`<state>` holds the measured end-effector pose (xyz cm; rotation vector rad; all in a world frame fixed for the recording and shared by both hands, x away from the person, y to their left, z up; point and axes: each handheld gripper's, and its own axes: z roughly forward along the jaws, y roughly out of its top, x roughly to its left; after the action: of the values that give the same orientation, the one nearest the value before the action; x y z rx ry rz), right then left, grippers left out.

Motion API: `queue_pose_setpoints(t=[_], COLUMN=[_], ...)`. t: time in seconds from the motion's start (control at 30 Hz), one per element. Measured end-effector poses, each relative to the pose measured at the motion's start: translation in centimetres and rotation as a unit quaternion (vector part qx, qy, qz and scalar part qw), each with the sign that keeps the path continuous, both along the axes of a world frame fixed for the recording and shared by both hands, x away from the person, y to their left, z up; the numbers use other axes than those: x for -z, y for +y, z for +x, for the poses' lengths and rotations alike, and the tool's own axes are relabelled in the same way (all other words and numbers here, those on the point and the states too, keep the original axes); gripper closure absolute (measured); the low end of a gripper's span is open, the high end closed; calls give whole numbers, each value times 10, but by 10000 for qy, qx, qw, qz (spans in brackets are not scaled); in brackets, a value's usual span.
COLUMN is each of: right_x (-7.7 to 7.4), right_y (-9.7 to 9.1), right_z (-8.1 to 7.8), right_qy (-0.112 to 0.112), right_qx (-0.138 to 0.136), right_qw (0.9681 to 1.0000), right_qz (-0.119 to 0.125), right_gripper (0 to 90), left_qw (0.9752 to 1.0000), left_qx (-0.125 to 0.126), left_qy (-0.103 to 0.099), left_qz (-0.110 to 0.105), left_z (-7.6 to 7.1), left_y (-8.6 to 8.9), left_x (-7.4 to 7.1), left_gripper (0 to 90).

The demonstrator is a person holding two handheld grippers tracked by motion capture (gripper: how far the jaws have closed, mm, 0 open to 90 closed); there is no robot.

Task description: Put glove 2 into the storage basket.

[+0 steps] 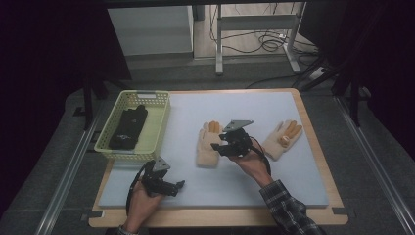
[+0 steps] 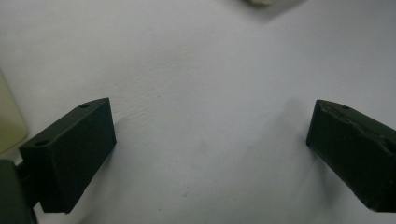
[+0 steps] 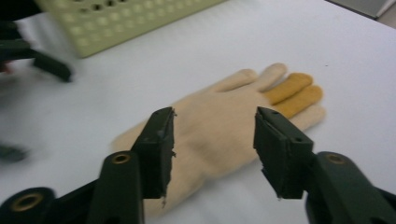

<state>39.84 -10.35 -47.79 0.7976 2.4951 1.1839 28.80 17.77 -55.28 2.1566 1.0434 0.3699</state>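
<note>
Poised over the near cream glove (image 3: 210,135), right claw (image 3: 212,154) spread with nothing gripped.

Risked pinching only a fold of knit and dragging the glove across the tabletop (image 1: 254,181) if closed too high. Lay flat just beyond and between the black jaws, untouched, basket (image 1: 157,128) to its left. Left claw (image 2: 210,154) wide open, empty, near the front edge.
</note>
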Motion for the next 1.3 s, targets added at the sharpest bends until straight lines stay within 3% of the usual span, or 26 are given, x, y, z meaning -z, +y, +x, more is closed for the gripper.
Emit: queue_pose_setpoints(t=[0.1, 0.2, 0.33, 0.37, 0.47, 0.53, 0.67, 0.73, 0.8, 0.87, 0.97, 1.1, 1.13, 1.17, 1.2, 1.23, 1.3], right_x=[21, 33, 53, 56, 55, 54, 47, 39, 21, 15, 3, 8, 19, 19, 27, 27, 25], right_y=[19, 27, 38, 39, 37, 37, 37, 33, 23, 19, 0, -12, -19, -19, -27, -27, -45], right_z=[23, 32, 45, 43, 40, 38, 28, 21, 6, -1, -28, -44, -49, -49, -52, -52, -55], right_qy=[157, 164, 259, 137, 83, 119, -18, -8, -79, -88, 47, 196, 498, 498, 676, 676, 683], right_qx=[103, 106, 36, 7, 44, 114, 137, 145, 101, 101, 98, 174, 189, 189, 192, 192, 269], right_qw=[9998, 9997, 9985, 9982, 9984, 9982, 9979, 9987, 9993, 9994, 9999, 9996, 9986, 9986, 9974, 9974, 9966], right_qz=[-48, -154, -488, -578, -564, -568, -626, -481, -340, -309, -132, -96, 27, 27, 186, 186, 383], right_gripper=[318, 278, 243, 271, 496, 550, 575, 573, 567, 565, 552, 495, 381, 381, 285, 285, 258], left_qw=[10000, 10000, 10000, 10000, 10000, 10000, 10000, 10000, 10000, 10000, 10000, 10000, 10000, 10000, 10000, 10000, 10000], left_qx=[15, 3, -2, -12, -7, -7, -6, -7, -4, -9, -13, 7, 6, 6, -1, 0, -2], left_qy=[1, 0, -3, -5, -2, -3, -1, 0, -1, -2, -9, -9, -8, -8, -1, -3, -3], left_qz=[32, 10, -3, -17, -8, -6, 4, -6, 5, -6, -8, 10, 10, 10, 1, 3, 0], left_z=[0, 0, 0, 0, 0, 0, 0, 0, 0, 0, 0, 0, 0, 0, 0, 0, 0], left_y=[0, 0, 0, 0, 0, 0, 0, 0, 0, 0, 0, 0, 0, 0, 0, 0, 0], left_x=[0, 0, 0, 0, 0, 0, 0, 0, 0, 0, 0, 0, 0, 0, 0, 0, 0], left_gripper=[16, 16, 16, 16, 16, 16, 16, 16, 16, 16, 16, 16, 16, 16, 16, 16, 16])
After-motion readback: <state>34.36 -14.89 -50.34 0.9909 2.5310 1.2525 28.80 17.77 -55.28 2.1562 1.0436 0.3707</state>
